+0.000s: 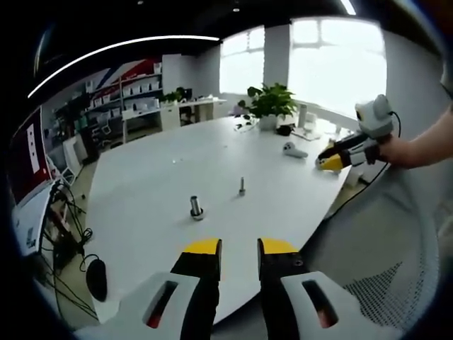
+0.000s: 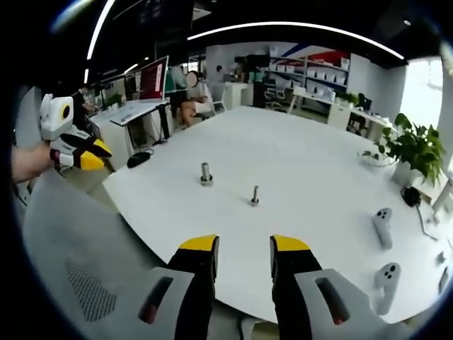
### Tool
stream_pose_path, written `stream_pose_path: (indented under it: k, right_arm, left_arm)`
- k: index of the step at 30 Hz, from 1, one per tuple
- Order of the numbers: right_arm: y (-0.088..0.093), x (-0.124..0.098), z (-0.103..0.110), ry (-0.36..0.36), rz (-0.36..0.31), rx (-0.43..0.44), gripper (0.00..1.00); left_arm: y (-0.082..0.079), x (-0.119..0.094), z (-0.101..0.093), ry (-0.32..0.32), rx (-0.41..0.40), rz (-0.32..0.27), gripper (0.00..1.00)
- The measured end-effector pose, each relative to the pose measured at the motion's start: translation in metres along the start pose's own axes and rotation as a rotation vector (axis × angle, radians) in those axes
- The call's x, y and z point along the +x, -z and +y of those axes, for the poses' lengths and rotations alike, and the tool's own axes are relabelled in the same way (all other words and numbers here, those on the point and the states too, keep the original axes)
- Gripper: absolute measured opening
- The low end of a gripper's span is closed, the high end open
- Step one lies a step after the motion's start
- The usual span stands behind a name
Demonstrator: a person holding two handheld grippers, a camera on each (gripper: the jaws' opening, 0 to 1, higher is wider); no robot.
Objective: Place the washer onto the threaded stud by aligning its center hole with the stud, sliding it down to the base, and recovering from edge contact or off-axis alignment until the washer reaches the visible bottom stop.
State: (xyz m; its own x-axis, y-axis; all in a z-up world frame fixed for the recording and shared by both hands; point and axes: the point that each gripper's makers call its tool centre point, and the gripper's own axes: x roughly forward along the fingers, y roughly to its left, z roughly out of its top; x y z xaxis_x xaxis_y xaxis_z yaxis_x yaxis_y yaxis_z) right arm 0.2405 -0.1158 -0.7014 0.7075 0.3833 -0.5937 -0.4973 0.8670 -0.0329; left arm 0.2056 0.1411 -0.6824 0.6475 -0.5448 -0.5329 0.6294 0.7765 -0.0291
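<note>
A thin threaded stud (image 1: 242,187) (image 2: 254,196) stands upright near the middle of the white table (image 1: 170,163) (image 2: 297,156). Beside it is a thicker metal cylinder (image 1: 196,207) (image 2: 206,173) with a wider ring at its base; too small to tell whether that ring is the washer. My left gripper (image 1: 241,248) hangs open over the table's near edge, well short of both pieces, nothing between its fingers. My right gripper (image 2: 245,246) is open and empty too, back from the opposite edge. Each gripper appears in the other's view, held by a hand: right gripper (image 1: 333,161), left gripper (image 2: 81,156).
A grey mesh chair back (image 1: 382,283) (image 2: 78,276) is close under each gripper. Two white controllers (image 2: 383,225) (image 2: 386,280) lie on the table's right part, one more controller (image 1: 294,150) by a potted plant (image 1: 269,103) (image 2: 417,145). A mouse (image 2: 138,159) and cables (image 1: 67,234) sit at the table's edge.
</note>
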Motion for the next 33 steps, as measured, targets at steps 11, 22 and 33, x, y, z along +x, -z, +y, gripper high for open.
stream_pose_path:
  k: [11,22,33]
  right_arm:
    - [0.001,0.002,-0.001,0.002,0.015,-0.016,0.31]
    - [0.008,0.003,0.008,0.005,0.060,-0.049,0.31]
    - [0.010,0.003,0.008,0.004,0.072,-0.063,0.31]
  left_arm:
    - [-0.005,-0.003,0.005,-0.009,-0.024,-0.027,0.18]
    - [-0.006,-0.003,0.001,-0.008,0.009,-0.028,0.17]
    - [-0.007,-0.001,-0.002,-0.001,0.025,-0.024,0.17]
